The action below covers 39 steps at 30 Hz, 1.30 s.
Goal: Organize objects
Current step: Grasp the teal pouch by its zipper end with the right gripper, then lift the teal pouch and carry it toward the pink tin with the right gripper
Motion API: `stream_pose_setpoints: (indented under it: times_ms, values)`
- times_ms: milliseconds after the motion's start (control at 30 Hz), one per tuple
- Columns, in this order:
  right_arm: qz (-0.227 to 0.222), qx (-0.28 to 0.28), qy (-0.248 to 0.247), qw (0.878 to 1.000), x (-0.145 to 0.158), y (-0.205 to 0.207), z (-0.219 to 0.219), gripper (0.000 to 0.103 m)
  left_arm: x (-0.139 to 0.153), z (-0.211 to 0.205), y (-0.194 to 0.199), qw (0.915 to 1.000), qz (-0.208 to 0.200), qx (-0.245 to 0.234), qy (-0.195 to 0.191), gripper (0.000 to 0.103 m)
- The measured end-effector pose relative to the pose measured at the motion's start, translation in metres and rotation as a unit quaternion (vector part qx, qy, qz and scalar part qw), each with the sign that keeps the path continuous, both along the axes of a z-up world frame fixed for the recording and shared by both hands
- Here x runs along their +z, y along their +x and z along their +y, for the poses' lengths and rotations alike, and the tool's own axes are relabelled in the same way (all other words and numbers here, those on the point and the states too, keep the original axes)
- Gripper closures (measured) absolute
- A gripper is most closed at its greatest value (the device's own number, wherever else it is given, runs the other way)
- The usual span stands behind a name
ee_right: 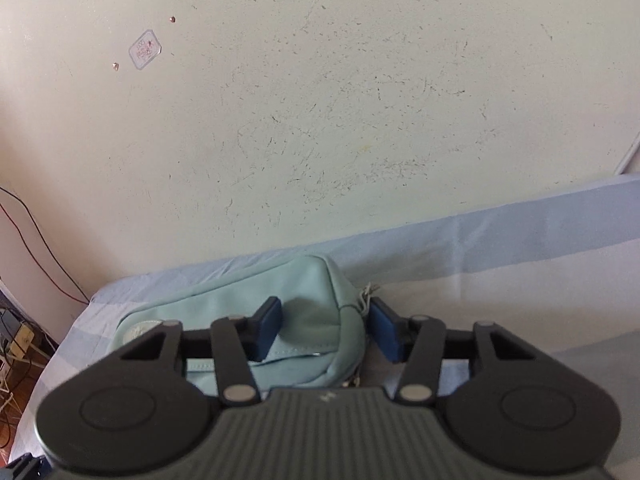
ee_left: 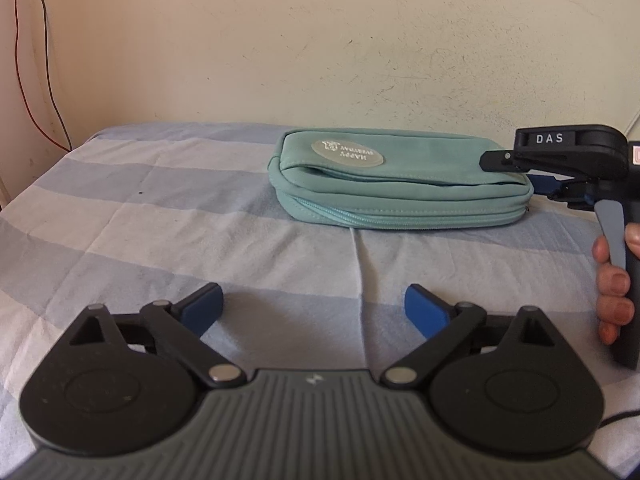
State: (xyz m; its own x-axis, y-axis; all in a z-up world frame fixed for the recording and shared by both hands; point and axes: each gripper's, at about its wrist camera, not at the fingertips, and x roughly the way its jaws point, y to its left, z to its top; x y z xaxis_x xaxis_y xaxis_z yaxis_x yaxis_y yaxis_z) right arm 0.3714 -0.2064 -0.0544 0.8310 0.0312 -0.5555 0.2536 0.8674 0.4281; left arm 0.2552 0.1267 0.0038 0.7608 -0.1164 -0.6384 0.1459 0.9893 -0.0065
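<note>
Lying flat on a striped sheet (ee_left: 160, 208), the teal pouch (ee_left: 400, 184) sits close under the pale wall (ee_left: 320, 40), its zipper side turned toward the left wrist camera; a white round label (ee_left: 347, 153) is on top of the pouch, near its left end.

The left gripper (ee_left: 314, 308) is well apart from the pouch, on the near side of it; its blue fingers (ee_left: 204, 306) stand wide, and only the sheet is seen between them.

The right gripper (ee_right: 326, 328) is at the right end of the pouch; from the right wrist camera its left pad presses into the fabric and makes a dent, while its right pad lies against the end of the pouch where the zipper pulls (ee_right: 366, 294) hang; so the pouch end is pinched between the two pads. From the left wrist camera the body of this gripper, marked DAS, reaches over the same end of the pouch, and a hand (ee_left: 614, 280) holds its grey handle to the right of the pouch.

Two thin cables (ee_left: 36, 60), red and black, hang on the wall far left of the pouch.
</note>
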Motion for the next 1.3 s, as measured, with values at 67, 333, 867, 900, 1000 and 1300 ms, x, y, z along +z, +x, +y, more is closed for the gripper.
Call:
stream_pose_setpoints:
  times_ms: [67,333,867,900,1000,1300]
  values:
    - [-0.003,-0.004,0.001,1.0,0.002,-0.009,0.005,0.062,0.0,0.0,0.0,1.0,0.0,0.0,0.0,0.004]
    - [-0.016,0.002,0.028,0.999,0.004,-0.067,0.014,0.07,0.0,-0.001,-0.001,1.0,-0.001,0.0,-0.007,0.004]
    - [-0.014,0.013,0.073,0.997,0.011,-0.164,0.025,0.053,0.005,0.014,-0.004,0.9974,-0.017,0.041,-0.057,0.004]
    - [-0.016,0.011,0.087,0.996,0.01,-0.16,0.024,0.049,0.005,0.015,-0.004,0.9972,-0.018,0.044,-0.058,0.004]
    - [-0.021,0.005,0.121,0.992,0.007,-0.145,0.025,0.044,0.006,0.018,-0.005,0.9966,-0.026,0.05,-0.06,0.004]
    - [-0.015,0.017,0.085,0.996,0.01,-0.138,0.034,0.072,0.011,0.019,-0.004,0.9966,-0.05,0.054,-0.038,0.004]
